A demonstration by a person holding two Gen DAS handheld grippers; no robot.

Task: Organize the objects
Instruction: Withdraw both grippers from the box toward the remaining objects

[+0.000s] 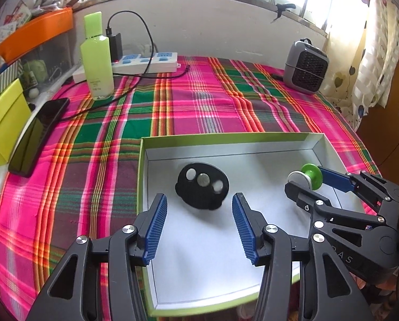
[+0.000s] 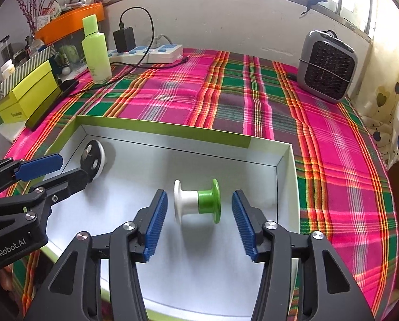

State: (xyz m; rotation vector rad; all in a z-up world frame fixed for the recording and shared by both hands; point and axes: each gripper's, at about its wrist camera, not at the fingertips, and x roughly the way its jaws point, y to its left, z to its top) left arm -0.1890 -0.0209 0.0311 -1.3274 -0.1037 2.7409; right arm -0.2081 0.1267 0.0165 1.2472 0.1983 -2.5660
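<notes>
**Inspector A:** Two items lie in the shallow green-edged box [image 1: 143, 187]. The black disc [image 1: 202, 186] sits centre-left on the white floor in the left wrist view; the white-and-green spool [image 2: 198, 204] lies on its side just below mid-frame in the right wrist view.

**Inspector B:** Jaw state?

**A:** Left gripper [image 1: 199, 230]: jaws parted moderately, blue pads either side of the disc and clear of it, nothing held. Right gripper [image 2: 199, 226]: jaws wider, spool between the pads, a gap visible on both sides. No contact in either case.

**B:** Handling assessment?

**A:** Judged from appearance only. Both look like rigid, light plastic. The spool is round and resting on its flanges, so it is likely to roll if nudged; take it end to end across the two flanges, as the pads now stand. The disc is flat with a smooth edge and may slip; grip across its width, low and square.

**B:** Surroundings?

**A:** Plaid cloth [image 2: 226, 99] beneath; green bottle [image 1: 96, 58] upper left, well apart.
</notes>
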